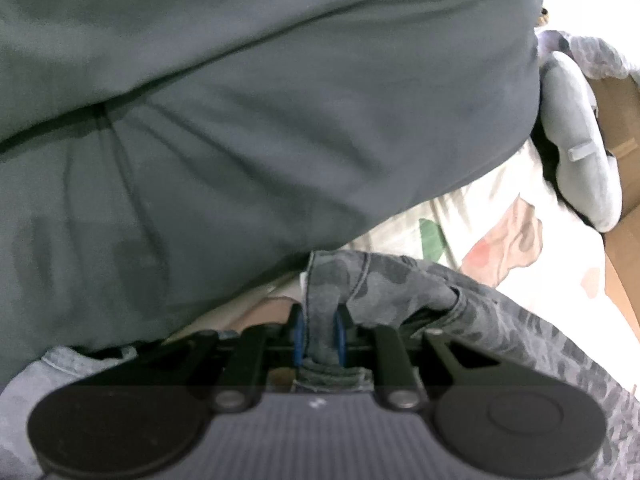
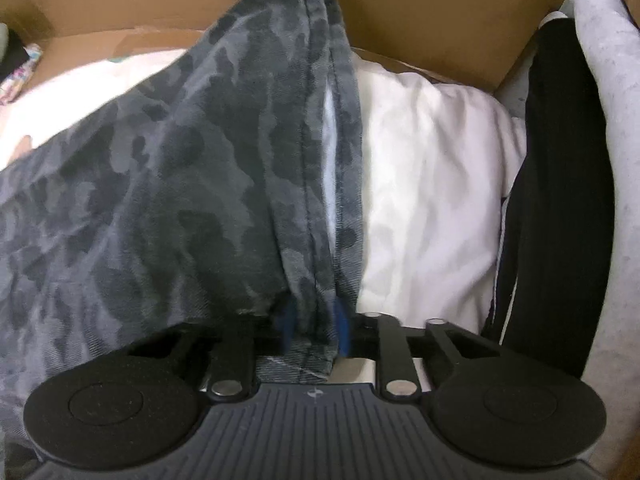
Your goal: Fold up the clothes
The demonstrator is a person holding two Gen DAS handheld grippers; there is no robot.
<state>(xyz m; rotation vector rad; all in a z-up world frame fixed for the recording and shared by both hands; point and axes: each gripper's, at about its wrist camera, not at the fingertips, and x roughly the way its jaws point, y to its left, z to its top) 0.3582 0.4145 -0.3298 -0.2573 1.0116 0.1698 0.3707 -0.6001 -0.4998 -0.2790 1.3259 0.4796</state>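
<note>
The left claw (image 1: 319,334) pinches a hemmed strip of the camo garment (image 1: 404,284) between its blue pads (image 1: 297,334), the cloth running straight up out of the jaws. The right claw (image 2: 313,330) is also pressed together on the camo garment (image 2: 160,184), gripping a stitched double seam that rises from its pads (image 2: 341,330) toward the top of the view.

Ahead of and above the left claw, a plain dark grey cloth (image 1: 260,120) fills most of the view, creased and overhanging. To the right of that claw lies a pale printed sheet (image 1: 480,216) with a green patch and pinkish shapes. Farther right sit a light grey bundle (image 1: 576,140) and brown cardboard (image 1: 624,120).

From the right claw the camo cloth spreads down and to the left. Just right of the seam lies white cloth (image 2: 432,184), touching the garment's edge. Beyond both stands a cardboard box (image 2: 420,12), its wall across the top. To the far right of this claw hang a black ribbed piece (image 2: 560,200) and, beside it, a pale grey fabric (image 2: 616,120).
</note>
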